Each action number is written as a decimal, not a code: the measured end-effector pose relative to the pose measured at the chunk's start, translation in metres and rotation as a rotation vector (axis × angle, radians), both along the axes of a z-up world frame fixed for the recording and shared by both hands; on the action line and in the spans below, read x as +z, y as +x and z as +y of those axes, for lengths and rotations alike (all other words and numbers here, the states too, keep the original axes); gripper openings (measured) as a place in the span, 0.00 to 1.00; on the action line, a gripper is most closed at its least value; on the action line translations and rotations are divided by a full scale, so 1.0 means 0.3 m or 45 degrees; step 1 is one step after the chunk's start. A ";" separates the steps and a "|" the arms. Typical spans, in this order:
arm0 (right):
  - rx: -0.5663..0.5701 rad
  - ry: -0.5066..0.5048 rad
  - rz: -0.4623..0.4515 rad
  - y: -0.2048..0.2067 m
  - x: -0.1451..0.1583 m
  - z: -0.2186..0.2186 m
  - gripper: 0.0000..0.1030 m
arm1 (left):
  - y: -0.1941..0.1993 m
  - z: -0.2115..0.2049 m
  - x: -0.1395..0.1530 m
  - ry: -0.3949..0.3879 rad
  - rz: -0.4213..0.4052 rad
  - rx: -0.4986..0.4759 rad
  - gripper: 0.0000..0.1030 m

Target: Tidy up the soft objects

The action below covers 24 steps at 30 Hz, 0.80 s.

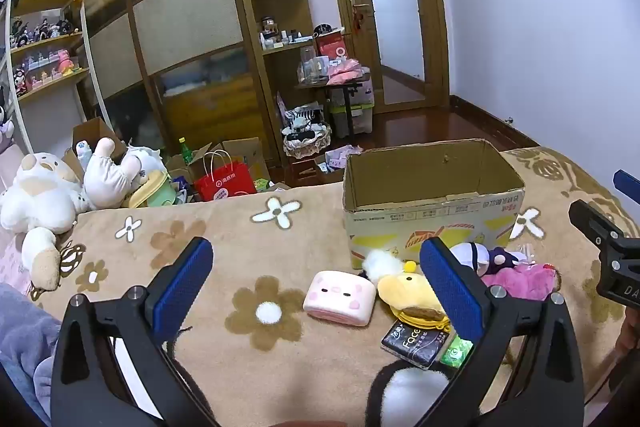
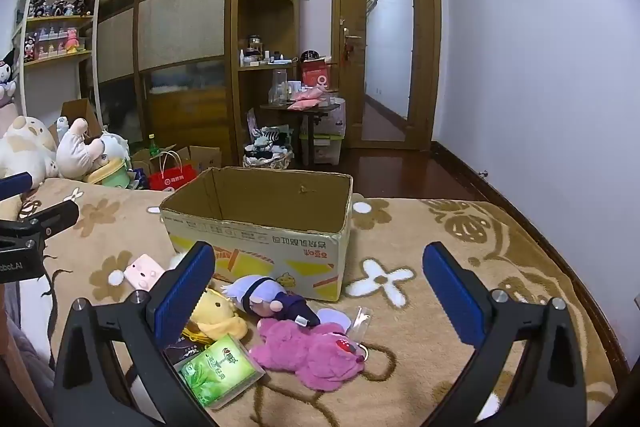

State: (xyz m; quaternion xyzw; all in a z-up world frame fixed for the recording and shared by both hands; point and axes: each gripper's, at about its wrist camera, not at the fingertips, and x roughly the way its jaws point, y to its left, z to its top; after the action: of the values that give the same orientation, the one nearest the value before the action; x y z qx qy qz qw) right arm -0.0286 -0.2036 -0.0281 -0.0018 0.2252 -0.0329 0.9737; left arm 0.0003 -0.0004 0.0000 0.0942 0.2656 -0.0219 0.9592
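both grippers hang over the bed, jaws wide and holding nothing. the soft toys lie heaped before the open cardboard box (image 2: 256,215). only the right wrist view shows the pink plush (image 2: 312,351) and green tissue pack (image 2: 218,371) whole; the left view shows the pink square toy (image 1: 340,297) clear, its own finger hiding half the yellow duck (image 1: 404,293).

The left tongs' right arm hides part of the yellow duck plush (image 1: 404,293) and green tissue pack (image 1: 456,349); figurines (image 1: 44,29) on the shelf are too small to identify.
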 end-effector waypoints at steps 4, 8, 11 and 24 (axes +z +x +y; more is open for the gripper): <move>0.000 -0.008 0.012 0.001 -0.002 0.000 1.00 | 0.000 0.000 0.000 -0.002 -0.003 0.002 0.99; -0.001 -0.004 0.011 0.001 -0.003 -0.002 1.00 | -0.001 -0.001 0.000 -0.004 -0.006 0.006 0.99; -0.003 -0.001 0.010 0.002 -0.004 -0.002 1.00 | -0.005 -0.001 -0.002 -0.016 -0.005 0.001 0.99; -0.005 -0.012 0.015 -0.001 -0.003 0.007 1.00 | 0.006 0.008 -0.010 -0.035 0.004 0.008 0.99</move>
State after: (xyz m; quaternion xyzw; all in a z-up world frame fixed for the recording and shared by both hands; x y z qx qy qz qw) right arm -0.0290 -0.2016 -0.0290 -0.0060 0.2308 -0.0360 0.9723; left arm 0.0022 0.0020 -0.0029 0.0800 0.2669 -0.0228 0.9601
